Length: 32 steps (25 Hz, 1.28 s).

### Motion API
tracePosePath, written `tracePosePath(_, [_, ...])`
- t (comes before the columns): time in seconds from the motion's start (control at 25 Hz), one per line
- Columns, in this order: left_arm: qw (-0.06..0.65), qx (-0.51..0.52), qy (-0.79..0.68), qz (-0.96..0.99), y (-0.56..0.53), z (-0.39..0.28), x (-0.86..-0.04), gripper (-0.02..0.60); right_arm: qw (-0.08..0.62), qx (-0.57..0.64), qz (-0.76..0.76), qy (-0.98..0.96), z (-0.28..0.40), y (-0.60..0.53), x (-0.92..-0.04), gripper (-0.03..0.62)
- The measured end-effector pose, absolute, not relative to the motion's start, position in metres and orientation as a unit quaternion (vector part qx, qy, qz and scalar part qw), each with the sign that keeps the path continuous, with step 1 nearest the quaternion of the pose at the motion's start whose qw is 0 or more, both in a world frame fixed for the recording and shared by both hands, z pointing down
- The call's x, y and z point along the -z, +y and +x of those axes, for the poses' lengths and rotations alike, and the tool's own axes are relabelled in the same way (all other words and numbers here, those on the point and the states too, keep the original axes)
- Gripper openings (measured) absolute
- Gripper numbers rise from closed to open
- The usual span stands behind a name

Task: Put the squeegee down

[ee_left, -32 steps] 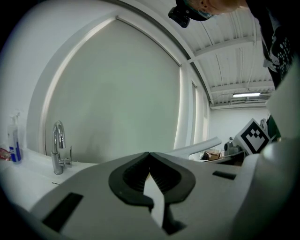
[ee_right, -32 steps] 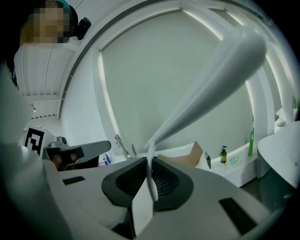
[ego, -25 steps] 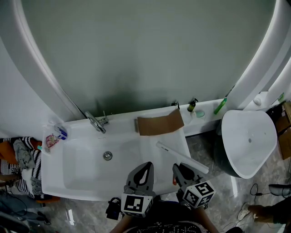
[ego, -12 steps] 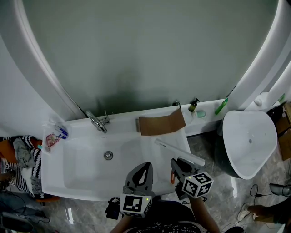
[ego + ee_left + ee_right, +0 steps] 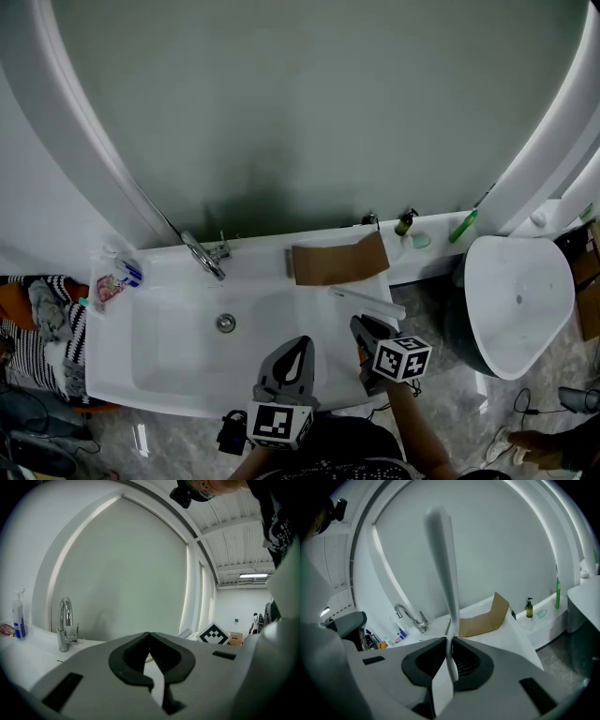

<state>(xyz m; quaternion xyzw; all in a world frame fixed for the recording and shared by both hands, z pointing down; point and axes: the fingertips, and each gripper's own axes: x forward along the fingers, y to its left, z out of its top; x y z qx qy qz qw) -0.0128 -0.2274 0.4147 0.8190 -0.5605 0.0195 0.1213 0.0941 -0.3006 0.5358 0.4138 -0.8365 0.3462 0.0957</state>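
squeegee: centre-right of head view, over right rim of sink, long axis upper left to lower right | right claw: just below, clenched on the squeegee, which rises straight from its jaws | left claw: lower centre, closed, empty

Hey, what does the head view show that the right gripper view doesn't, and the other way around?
Only the head view shows the sink drain and the person's arm behind the right gripper. Only the right gripper view shows that gripper's fingers shut on the squeegee. Both show the faucet, the cardboard piece and the green bottle.
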Motion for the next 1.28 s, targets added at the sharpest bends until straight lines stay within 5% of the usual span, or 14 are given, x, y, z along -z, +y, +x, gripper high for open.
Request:
tracePosePath(0.64, [0.132, -0.018, -0.567, 0.813, -0.249, -0.013, -0.422, 0.005, 0.108, -0.463, 0.375, -0.796, 0.101, -0.352, -0.59, 0.054])
tracePosePath(1.08, [0.134, -0.032, -0.564, 0.814, -0.256, -0.008, -0.428, 0.005, 0.231, -0.329, 0.405, -0.821, 0.121, -0.356, -0.626, 0.081])
tracePosePath(1.28, [0.131, -0.032, -0.564, 0.815, -0.258, -0.006, -0.428, 0.005, 0.234, -0.304, 0.407, -0.829, 0.123, -0.356, -0.626, 0.086])
